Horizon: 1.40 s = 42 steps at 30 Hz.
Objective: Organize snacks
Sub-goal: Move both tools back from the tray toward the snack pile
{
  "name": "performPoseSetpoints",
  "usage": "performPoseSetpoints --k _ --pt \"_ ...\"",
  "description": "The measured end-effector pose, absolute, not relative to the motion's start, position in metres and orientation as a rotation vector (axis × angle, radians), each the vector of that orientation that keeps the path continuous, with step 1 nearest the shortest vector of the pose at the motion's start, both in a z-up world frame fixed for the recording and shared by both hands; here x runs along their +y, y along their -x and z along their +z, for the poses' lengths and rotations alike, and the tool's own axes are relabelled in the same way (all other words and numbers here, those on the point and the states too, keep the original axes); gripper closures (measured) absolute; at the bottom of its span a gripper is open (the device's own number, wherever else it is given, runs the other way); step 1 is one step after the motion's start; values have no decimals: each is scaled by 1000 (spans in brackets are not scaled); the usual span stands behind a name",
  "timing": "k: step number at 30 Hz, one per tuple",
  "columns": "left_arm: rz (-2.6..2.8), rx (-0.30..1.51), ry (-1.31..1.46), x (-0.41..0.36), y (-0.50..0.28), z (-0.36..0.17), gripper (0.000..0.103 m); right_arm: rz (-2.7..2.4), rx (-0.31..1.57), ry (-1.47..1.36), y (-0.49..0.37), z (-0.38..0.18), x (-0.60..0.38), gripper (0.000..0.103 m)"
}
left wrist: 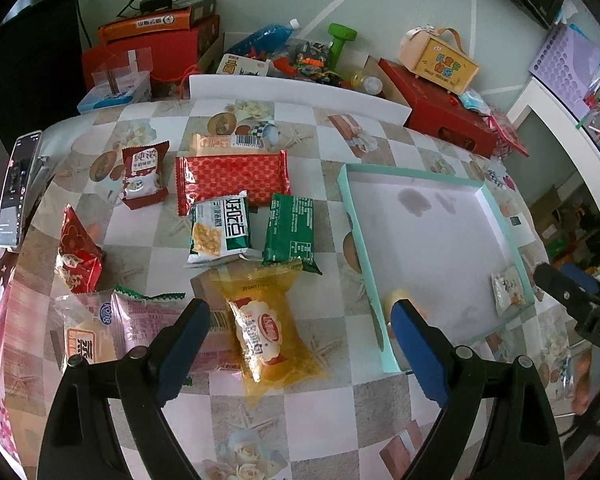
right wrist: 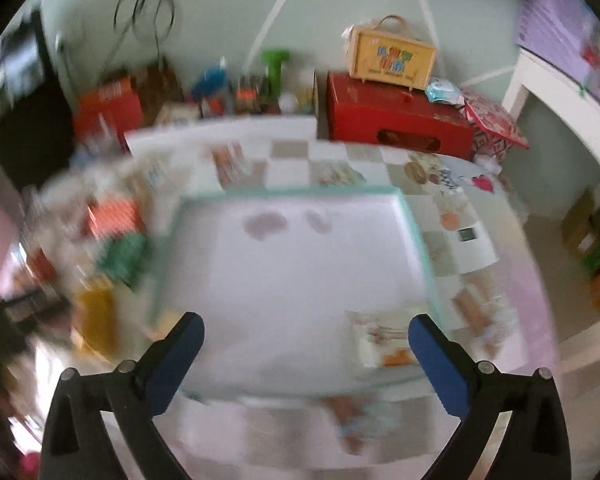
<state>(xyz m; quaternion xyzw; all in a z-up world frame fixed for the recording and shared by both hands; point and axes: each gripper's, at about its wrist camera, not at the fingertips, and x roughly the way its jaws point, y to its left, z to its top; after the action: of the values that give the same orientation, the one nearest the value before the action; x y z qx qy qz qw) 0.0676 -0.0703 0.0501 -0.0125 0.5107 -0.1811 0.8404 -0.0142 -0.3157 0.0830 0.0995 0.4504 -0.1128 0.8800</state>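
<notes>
Seemingly, a placing step has just been finished and the next pick is being lined up. From the left wrist view, the left hand-held gripper (left wrist: 300, 320) is seen with its jaws spread wide and nothing between them, hanging above a yellow bread packet (left wrist: 266, 326) that lies on the table (left wrist: 320, 412). Further snacks are scattered beyond it: a white-and-green packet (left wrist: 220, 232), a dark green packet (left wrist: 292, 232), a long red packet (left wrist: 232, 180), a small red-and-white packet (left wrist: 142, 176), a red pouch (left wrist: 78, 256) and pinkish wrappers (left wrist: 140, 320) at the near left. To the right, a shallow teal-edged box (left wrist: 350, 208) is set on the table; a small white snack packet (left wrist: 508, 288) lies in its near right corner, and a pale yellow item is partly hidden behind the gripper's right finger. The right hand-held gripper (left wrist: 568, 284) is seen just past the box's right edge.

From the right wrist view, which is blurred, the right hand-held gripper (right wrist: 306, 336) is shown wide and empty above the box (right wrist: 414, 224), with the small white packet (right wrist: 384, 340) resting inside near its right finger.

The box is judged barely filled, with most snacks left outside. For the next move, the left gripper would need lowering over the yellow packet, closing across its width, then carrying into the box.
</notes>
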Motion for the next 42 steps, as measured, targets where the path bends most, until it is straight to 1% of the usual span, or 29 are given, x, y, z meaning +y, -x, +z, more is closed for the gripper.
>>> performPoseSetpoints --k 4,16,23,26,31,42 --pt "-393 1072 32 -64 -67 51 11 -214 916 -280 8 75 -284 0" --pt "-384 1081 113 -26 -76 49 11 -230 867 -282 -2 83 -222 0" --pt "-330 1085 153 7 -81 49 11 -262 931 -296 -11 80 -199 0" --pt "-307 1090 220 27 -85 48 11 -254 939 -308 -12 78 -193 0" --pt "-237 1080 232 50 -87 48 11 -243 946 -270 -18 75 -179 0" --pt "-124 1122 271 90 -87 36 11 -144 1043 -216 -41 48 -147 0"
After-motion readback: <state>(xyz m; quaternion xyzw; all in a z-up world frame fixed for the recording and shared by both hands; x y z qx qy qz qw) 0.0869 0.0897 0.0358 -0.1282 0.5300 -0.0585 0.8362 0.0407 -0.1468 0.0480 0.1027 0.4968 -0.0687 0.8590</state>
